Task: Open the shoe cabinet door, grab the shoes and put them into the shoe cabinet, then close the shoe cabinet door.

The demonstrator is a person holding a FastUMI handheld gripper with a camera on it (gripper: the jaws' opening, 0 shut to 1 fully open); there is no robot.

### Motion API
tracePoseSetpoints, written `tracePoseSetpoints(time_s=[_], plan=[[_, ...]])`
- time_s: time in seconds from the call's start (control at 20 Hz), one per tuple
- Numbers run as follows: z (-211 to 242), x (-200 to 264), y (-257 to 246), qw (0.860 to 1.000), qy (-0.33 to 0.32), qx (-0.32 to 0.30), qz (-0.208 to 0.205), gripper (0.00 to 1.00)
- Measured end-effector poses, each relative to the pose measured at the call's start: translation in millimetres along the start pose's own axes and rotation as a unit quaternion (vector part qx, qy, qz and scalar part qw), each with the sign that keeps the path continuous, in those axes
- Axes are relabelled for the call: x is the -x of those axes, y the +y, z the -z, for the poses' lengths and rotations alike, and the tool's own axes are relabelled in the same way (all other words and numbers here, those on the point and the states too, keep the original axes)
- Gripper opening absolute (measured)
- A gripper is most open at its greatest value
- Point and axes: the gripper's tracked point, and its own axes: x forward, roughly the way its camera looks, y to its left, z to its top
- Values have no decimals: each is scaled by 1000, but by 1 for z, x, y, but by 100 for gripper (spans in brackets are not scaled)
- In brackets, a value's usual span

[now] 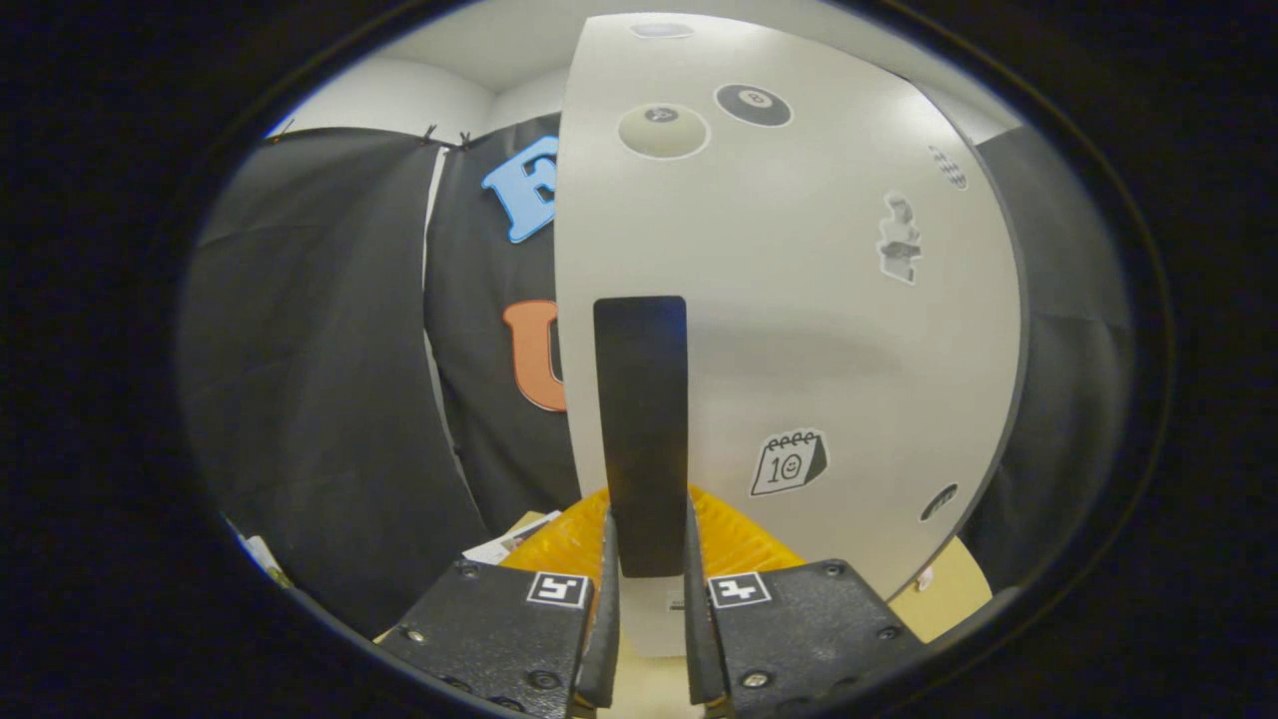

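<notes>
- The gripper (647, 559) has its two fingers pinched onto the black handle (641, 419) of the shoe cabinet door (819, 300), one pad on each side of that dark upright bar.
- Why grip there? The bar is the only thing standing proud of the pale panel, so I'd say it is the lever for swinging the door.
- The door stands right in front of the fingers and looks angled, its left edge cutting across the booth cloth behind; whether it is opening or closing I cannot tell.
- Stickers dot the white panel: two round ball ones (753, 104) up top, a little calendar sticker (789, 462) just right of the handle.
- Low down, just behind the fingers, something orange and ribbed (739, 539) peeks out; I cannot tell what it is.
- No shoes to point at from here.
- Black cloth (319, 379) hangs round the booth, with white wall above, and a tan surface (949, 589) lies below the door's right side.
</notes>
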Motion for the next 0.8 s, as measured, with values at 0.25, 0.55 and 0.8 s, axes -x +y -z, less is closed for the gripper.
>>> tracePoseSetpoints(time_s=[0.25,0.55,0.8], plan=[[10,62,-18,1000,2,1,1,29],[26,146,-56,1000,-3,-3,26,27],[40,204,-101,998,-7,-7,54,26]])
